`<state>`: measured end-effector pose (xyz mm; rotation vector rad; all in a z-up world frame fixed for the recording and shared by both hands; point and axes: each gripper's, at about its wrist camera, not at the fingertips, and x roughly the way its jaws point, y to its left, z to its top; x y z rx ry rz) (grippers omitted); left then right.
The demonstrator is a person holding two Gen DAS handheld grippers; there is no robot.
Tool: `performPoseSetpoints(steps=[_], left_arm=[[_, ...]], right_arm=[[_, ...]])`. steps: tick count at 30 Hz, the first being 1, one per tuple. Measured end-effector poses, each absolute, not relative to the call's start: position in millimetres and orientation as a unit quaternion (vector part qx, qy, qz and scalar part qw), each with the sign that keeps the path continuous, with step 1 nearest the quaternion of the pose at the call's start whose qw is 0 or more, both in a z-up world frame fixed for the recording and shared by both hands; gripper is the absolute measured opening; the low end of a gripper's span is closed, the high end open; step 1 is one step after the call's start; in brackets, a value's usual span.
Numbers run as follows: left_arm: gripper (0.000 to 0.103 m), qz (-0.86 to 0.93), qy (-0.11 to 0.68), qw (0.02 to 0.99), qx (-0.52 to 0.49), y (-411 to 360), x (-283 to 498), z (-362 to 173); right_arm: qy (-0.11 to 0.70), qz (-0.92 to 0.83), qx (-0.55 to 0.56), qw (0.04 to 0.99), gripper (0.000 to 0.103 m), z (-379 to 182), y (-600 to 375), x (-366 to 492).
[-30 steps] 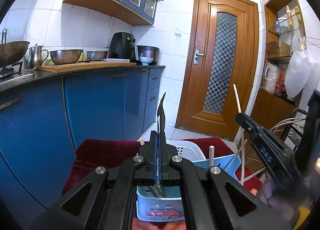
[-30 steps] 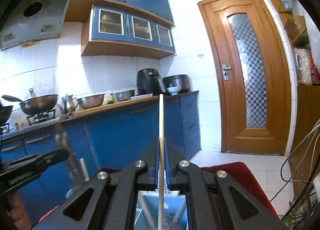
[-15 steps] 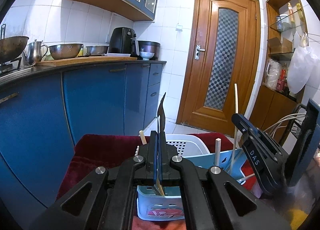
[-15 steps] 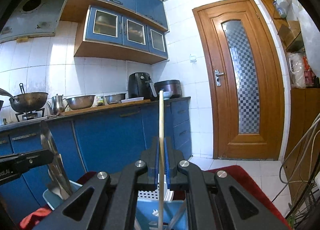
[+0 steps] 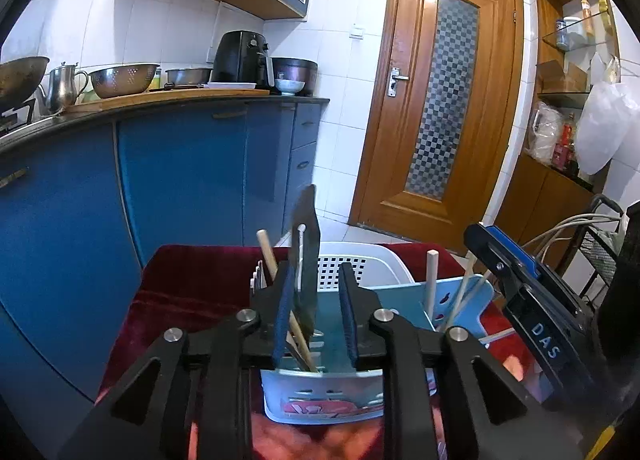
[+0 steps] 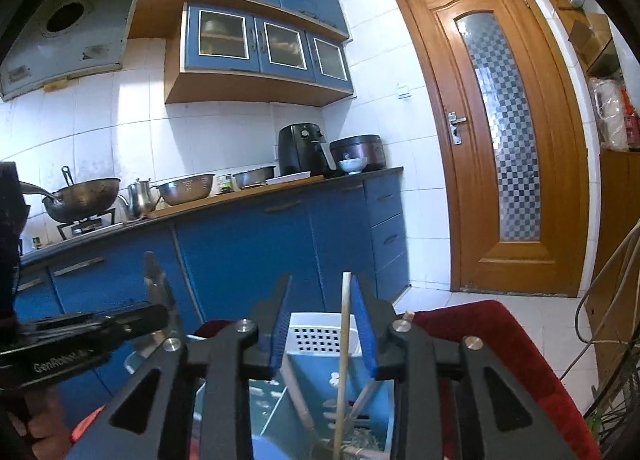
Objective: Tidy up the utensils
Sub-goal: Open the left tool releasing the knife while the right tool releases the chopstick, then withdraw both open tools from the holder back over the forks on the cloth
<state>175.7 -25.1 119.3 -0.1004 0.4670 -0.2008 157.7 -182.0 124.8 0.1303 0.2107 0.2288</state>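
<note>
1. Left claw (image 5: 314,312): jaws have just been opening and stand narrowly apart; a dark flat-bladed utensil (image 5: 306,244) stands between them, leaning toward the left pad, its lower end already inside the pale blue utensil holder (image 5: 320,396). Whether the pad touches it cannot be told.
2. Right claw (image 6: 324,334): jaws have likewise just been opening; a wooden chopstick (image 6: 343,340) rises in the gap, near the right pad and seemingly free, its foot in the blue compartment (image 6: 372,412) among other sticks.
3. Setting: both holders rest on a dark red cloth (image 5: 192,288) over the surface, a white perforated basket (image 5: 352,264) behind them.
4. Step in hand, as judged: release of both utensils into their compartments.
5. Recommended technique: widen each claw until both pads clearly clear the utensil, then draw straight up and back, without sideways sweep, so that no pad drags an upright stick or tips a light plastic holder.
</note>
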Motion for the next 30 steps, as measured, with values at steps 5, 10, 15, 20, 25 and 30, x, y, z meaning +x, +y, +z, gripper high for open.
performPoseSetpoints(steps=[5, 10, 15, 20, 25, 30], left_arm=[[0.027, -0.102, 0.226, 0.968, -0.048, -25.4, 162.8, 126.3], [0.028, -0.102, 0.225, 0.968, -0.046, -23.2, 141.7, 135.2], [0.028, -0.098, 0.223, 0.969, -0.046, -18.2, 120.6, 143.3], [0.028, -0.093, 0.226, 0.969, -0.039, -16.2, 99.9, 149.1], [0.028, -0.089, 0.238, 0.967, -0.033, -14.8, 77.9, 148.1], [0.028, -0.091, 0.259, 0.961, -0.039, -14.0, 59.1, 138.4]], right_arm=[[0.120, 0.127, 0.081, 0.981, 0.033, 130.6, -183.4, 143.8], [0.136, 0.130, 0.078, 0.979, 0.033, 138.9, -181.6, 124.9], [0.162, 0.152, 0.092, 0.971, 0.033, 143.2, -183.9, 105.4], [0.185, 0.158, 0.094, 0.965, 0.033, 146.5, -186.2, 84.7], [0.214, 0.165, 0.089, 0.958, 0.033, 146.8, -187.8, 66.2], [0.239, 0.166, 0.077, 0.953, 0.033, 144.5, -190.1, 47.7]])
